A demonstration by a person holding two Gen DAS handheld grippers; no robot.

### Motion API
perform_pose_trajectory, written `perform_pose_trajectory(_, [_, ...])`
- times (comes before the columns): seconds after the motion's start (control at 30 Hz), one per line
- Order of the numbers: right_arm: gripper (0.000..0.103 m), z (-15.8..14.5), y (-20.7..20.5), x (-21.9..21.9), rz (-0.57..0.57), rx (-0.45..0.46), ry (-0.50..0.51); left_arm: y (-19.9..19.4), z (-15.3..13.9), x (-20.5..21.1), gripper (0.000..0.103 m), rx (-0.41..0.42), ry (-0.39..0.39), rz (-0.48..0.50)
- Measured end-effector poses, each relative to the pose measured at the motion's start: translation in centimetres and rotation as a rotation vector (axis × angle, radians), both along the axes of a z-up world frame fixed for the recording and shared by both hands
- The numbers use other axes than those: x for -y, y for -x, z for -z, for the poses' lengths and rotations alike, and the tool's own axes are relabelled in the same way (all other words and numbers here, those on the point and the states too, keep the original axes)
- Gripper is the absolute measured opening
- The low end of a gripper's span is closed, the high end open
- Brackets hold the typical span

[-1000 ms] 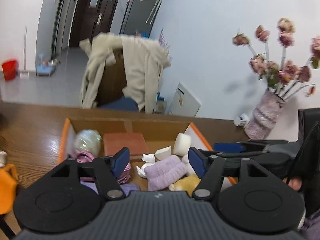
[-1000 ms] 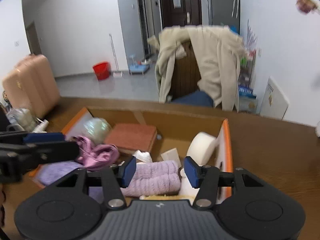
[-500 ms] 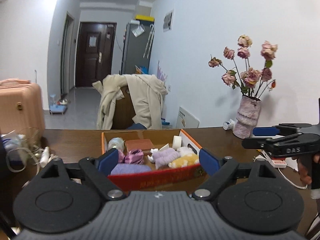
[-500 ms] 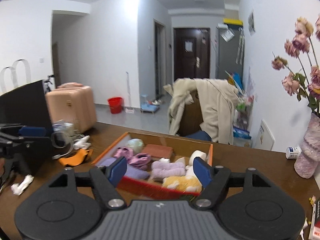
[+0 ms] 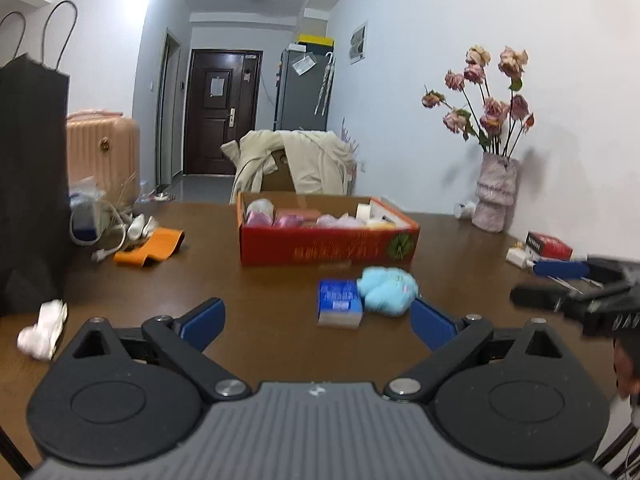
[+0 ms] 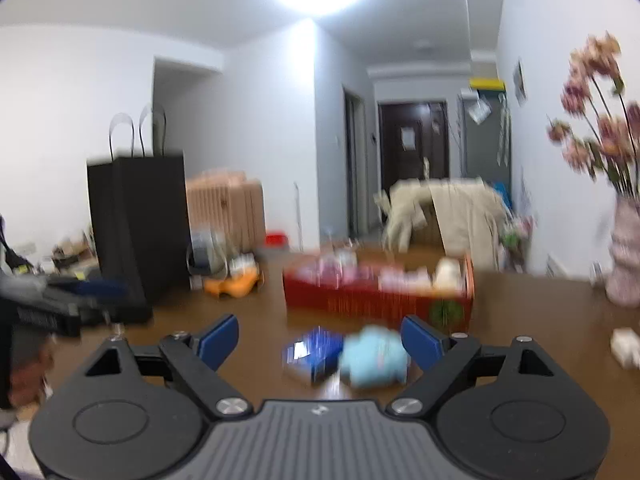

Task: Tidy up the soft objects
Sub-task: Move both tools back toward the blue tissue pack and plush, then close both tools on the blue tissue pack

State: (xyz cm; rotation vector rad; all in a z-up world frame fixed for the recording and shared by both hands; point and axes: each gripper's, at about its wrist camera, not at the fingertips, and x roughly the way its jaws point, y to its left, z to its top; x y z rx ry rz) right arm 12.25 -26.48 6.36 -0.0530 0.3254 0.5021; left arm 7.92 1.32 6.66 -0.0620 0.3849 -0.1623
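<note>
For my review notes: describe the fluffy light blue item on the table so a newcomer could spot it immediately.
Start at the red cardboard box in the middle of the brown table. In front of it, on the bare wood, lie two small items side by side. The light blue plush is the right one: rounded and fuzzy, unlike the flat-sided dark blue packet on its left.

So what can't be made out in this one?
- Right wrist view: motion blur smears the red box and its contents.
- Blue packet: print too small in the left view, blurred in the right.
- Left wrist view: right tool cut off by the frame edge.
</note>
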Motion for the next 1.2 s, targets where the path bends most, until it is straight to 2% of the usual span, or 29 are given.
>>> perform_pose_trajectory(0.17, [0.088,2.3,1.6,0.1,0.021,-0.092,-0.022,0.3,0.2,-0.8,0.101,0.005,0.000,-0.031])
perform_pose_trajectory(0.27, [0.088,2.5,1.1,0.3,0.076,-0.099,-0.010,0.0,0.5,-1.2,0.101,0.000,0.022,-0.048])
perform_pose_trajectory(0.4, [0.087,2.8,-0.6,0.8,0.084,-0.122,-0.033,-1.2,1.7,-1.0,0.100,-0.035,0.046,-0.068])
perform_pose_trajectory(0.5, [0.083,3.1,-2.1,0.4,0.091,-0.138,-0.013,-2.9,3.1,-0.7,0.088,-0.088,0.074,-0.057])
perform_pose_trajectory(0.57, [0.075,3.1,-3.4,0.1,0.081,-0.144,0.004,-4.4,3.9,-0.3,0.069,-0.134,0.102,-0.050])
perform_pose_trajectory(0.73, [0.059,2.5,-7.6,-1.7,0.026,-0.146,0.057,-9.4,5.1,-0.1,0.045,-0.218,0.232,-0.044])
perform_pose_trajectory(0.8, [0.051,2.4,-9.9,-2.6,-0.028,-0.144,0.072,-11.8,5.7,-0.2,0.044,-0.284,0.326,-0.046])
perform_pose_trajectory(0.83, [0.043,2.3,-11.0,-2.9,-0.042,-0.150,0.068,-12.8,6.0,-0.1,0.044,-0.306,0.367,-0.045])
perform_pose_trajectory(0.93, [0.037,2.5,-15.1,-4.3,-0.058,-0.185,0.058,-16.2,7.2,0.4,0.043,-0.386,0.451,-0.022])
perform_pose_trajectory(1.03, [0.037,2.9,-19.1,-6.0,-0.081,-0.213,0.040,-18.7,7.9,1.1,0.043,-0.396,0.464,0.001])
perform_pose_trajectory(1.13, [0.035,3.8,-22.9,-7.2,-0.114,-0.275,0.003,-21.0,8.7,0.9,0.043,-0.424,0.446,-0.028])
perform_pose_trajectory(1.2, [0.035,4.6,-24.9,-7.8,-0.126,-0.307,-0.011,-22.0,9.4,0.3,0.038,-0.435,0.459,-0.043])
